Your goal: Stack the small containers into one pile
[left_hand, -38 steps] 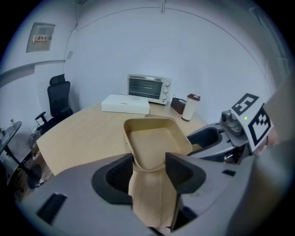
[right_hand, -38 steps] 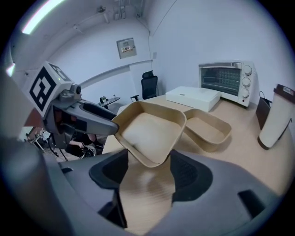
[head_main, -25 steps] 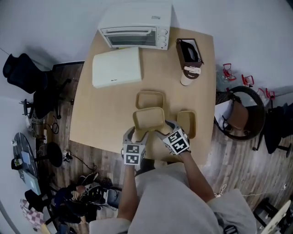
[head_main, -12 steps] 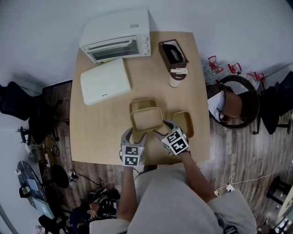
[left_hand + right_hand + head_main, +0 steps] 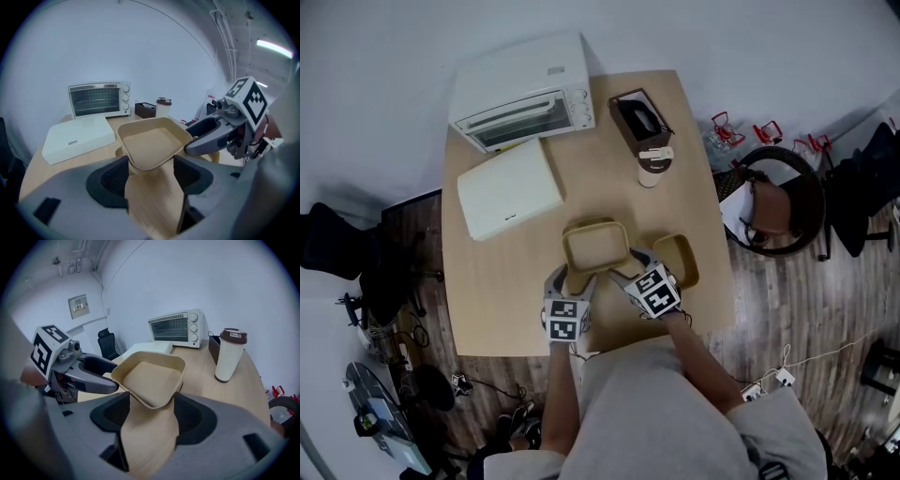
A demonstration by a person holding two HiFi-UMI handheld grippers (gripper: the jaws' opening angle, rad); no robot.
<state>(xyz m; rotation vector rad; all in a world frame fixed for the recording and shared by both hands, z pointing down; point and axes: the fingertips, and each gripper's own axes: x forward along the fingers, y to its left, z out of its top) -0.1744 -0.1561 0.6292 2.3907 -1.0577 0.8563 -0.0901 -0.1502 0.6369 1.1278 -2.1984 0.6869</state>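
While left gripper [image 5: 150,171] and right gripper [image 5: 149,411] clamp fingers [image 5: 115,176] on the container [image 5: 596,247] at its near corners, it hangs over a second container [image 5: 586,224] just beyond; next, lower it in squarely.

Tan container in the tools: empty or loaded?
Empty. Both gripper views look down into the tan container and show only its bare floor and walls, nothing lying inside.

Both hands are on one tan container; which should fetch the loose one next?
Right. The loose tan rectangular container lies just beside the right gripper; the left gripper is across the held tan container from it.
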